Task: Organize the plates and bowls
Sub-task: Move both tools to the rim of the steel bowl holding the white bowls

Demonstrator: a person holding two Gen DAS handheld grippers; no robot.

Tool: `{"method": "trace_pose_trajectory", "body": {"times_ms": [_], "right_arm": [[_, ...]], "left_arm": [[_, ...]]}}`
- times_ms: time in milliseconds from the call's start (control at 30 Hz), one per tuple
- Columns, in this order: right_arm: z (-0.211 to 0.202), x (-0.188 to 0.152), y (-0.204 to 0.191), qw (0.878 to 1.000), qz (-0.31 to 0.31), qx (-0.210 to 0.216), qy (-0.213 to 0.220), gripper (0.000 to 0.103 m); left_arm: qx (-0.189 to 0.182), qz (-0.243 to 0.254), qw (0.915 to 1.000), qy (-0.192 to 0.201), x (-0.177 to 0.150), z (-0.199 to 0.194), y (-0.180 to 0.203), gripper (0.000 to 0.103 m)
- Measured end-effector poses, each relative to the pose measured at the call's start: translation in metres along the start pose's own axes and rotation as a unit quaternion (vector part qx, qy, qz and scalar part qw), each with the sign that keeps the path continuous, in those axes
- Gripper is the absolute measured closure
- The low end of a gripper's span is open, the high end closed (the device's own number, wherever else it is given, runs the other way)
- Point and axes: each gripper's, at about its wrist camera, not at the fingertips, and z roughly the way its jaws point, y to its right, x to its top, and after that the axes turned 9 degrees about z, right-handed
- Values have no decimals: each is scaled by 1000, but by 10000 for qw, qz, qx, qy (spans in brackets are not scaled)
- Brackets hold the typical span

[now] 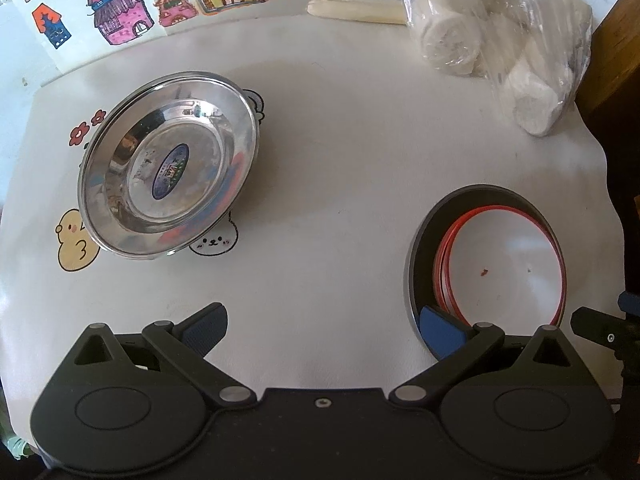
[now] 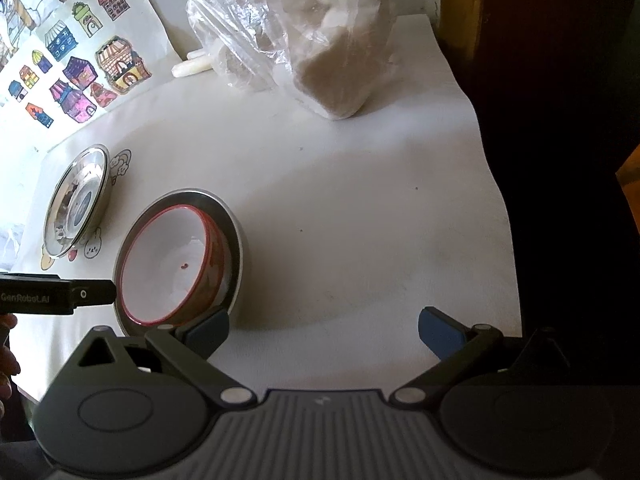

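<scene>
home | child's house drawings [image 1: 120,0] | cartoon-sticker tablecloth [image 1: 340,160]

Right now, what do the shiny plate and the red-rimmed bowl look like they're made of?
Shiny plate: polished metal, probably stainless steel; it mirrors the room, and an oval sticker sits at its centre. Red-rimmed bowl: glossy white inside, ceramic or melamine, can't tell which. It sits in a grey dish, seemingly dull metal.

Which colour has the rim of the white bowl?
Red; the white bowl shows it best in the right wrist view.
</scene>
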Motion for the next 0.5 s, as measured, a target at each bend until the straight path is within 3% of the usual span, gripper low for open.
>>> {"method": "trace_pose_trajectory", "body": {"times_ms": [500], "right_arm": [[11, 11, -7, 9996, -242, 102, -134, 0]], "left_arm": [[125, 126, 9997, -157, 5, 11, 10, 1]]}}
